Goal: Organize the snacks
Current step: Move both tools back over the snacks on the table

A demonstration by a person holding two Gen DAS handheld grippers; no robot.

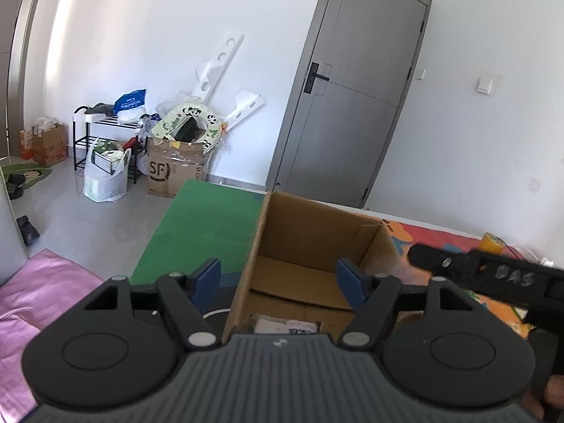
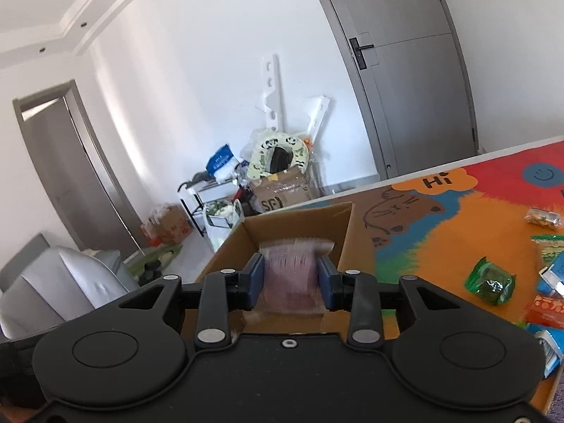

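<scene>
Right tongs [image 2: 289,282] partly open above the cardboard box [image 2: 299,218]; blurred pink snack packet [image 2: 290,282] between the pads, contact unclear; left tongs [image 1: 278,280] wide open, empty, box at twelve o'clock.

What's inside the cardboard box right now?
The cardboard box shows bare floor and a labelled packet at its near edge. The left hand-held gripper body covers the rest.
</scene>
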